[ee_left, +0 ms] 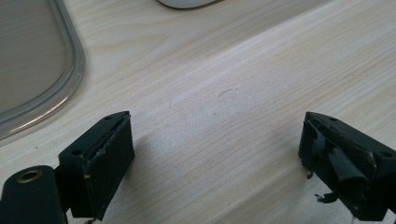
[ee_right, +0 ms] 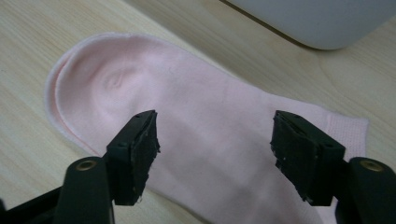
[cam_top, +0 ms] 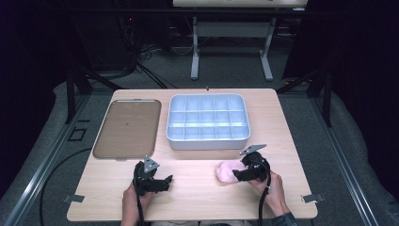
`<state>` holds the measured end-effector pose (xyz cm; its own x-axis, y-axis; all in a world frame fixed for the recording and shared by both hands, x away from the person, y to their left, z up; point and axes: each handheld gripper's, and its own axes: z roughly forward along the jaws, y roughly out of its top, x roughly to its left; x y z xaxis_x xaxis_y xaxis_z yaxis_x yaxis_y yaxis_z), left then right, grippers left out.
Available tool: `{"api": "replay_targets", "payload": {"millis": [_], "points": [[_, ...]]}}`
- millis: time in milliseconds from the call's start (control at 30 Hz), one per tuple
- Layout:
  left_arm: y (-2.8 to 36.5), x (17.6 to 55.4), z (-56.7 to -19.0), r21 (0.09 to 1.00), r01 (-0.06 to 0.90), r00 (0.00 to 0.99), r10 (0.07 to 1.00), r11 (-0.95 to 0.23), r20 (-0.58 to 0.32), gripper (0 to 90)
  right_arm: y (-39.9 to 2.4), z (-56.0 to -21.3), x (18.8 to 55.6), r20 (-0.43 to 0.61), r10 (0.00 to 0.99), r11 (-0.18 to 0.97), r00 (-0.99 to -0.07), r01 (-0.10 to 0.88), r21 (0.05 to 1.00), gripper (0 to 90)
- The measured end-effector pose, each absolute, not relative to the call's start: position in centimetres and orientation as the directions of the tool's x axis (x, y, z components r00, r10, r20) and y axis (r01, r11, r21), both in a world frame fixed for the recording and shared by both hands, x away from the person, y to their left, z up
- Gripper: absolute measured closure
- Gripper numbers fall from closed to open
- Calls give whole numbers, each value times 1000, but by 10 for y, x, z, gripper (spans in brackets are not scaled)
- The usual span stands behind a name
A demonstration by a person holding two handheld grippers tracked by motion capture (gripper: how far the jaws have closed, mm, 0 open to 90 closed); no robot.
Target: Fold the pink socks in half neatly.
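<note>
The pink sock (ee_right: 205, 140) lies flat on the tabletop (cam_top: 197, 188) just in front of the white divided box (cam_top: 207, 122). The right tongs (ee_right: 215, 144) straddle it, spread, seemingly not yet pinching. The left tongs (ee_left: 215, 154) hover spread over bare wood near the tray (cam_top: 127, 128).

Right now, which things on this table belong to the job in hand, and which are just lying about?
In the job:
- pink sock, flat on the table, under the right gripper, whose fingers stand apart over it
- probably the white divided box just behind it

Lying about:
- brown tray, left of the box
- left gripper, open over bare table
</note>
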<state>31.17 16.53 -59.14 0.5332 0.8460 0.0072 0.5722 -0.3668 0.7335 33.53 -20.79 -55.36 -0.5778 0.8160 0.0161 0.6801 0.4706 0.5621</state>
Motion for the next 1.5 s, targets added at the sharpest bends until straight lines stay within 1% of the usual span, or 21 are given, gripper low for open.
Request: {"api": "replay_targets", "payload": {"millis": [33, 133, 233, 333, 467, 500, 533, 700, 1000, 1133, 1233, 1500], "points": [[165, 312, -591, 734, 572, 533, 846, -367, 7, 99, -209, -554, 336, 6, 818, 477, -575, 684, 551, 371], [165, 312, -591, 734, 572, 534, 846, -367, 7, 99, -207, -558, 336, 12, 825, 467, -565, 694, 548, 427], [165, 312, -591, 734, 572, 533, 846, -367, 7, 100, -207, -561, 336, -3, 826, 475, -563, 694, 541, 496], [165, 312, -591, 733, 572, 534, 846, -367, 7, 100, -207, -561, 335, 5, 830, 464, -557, 696, 547, 580], [165, 312, -591, 733, 571, 535, 845, -370, 10, 100, -208, -561, 332, 4, 826, 468, -564, 689, 554, 767], [165, 312, -591, 732, 571, 536, 844, -372, 10, 100, -207, -562, 331, 18, 829, 451, -558, 688, 569, 807], [165, 312, -591, 733, 571, 535, 845, -370, 10, 100, -207, -563, 330, 20, 828, 450, -560, 686, 571, 821], [165, 312, -591, 733, 571, 535, 845, -369, 9, 100, -209, -562, 330, 25, 834, 441, -552, 692, 572, 844], [165, 312, -591, 733, 571, 535, 845, -369, 9, 100, -207, -544, 318, 98, 824, 391, -558, 685, 615, 843], [165, 312, -591, 733, 571, 535, 845, -370, 9, 100, -199, -535, 310, 113, 815, 382, -568, 675, 631, 842], [165, 312, -591, 733, 571, 535, 845, -370, 9, 100, -192, -531, 304, 109, 804, 398, -584, 666, 631, 841], [165, 312, -591, 733, 571, 535, 845, -370, 9, 100, -172, -526, 291, 124, 783, 405, -609, 651, 642, 840]]}}
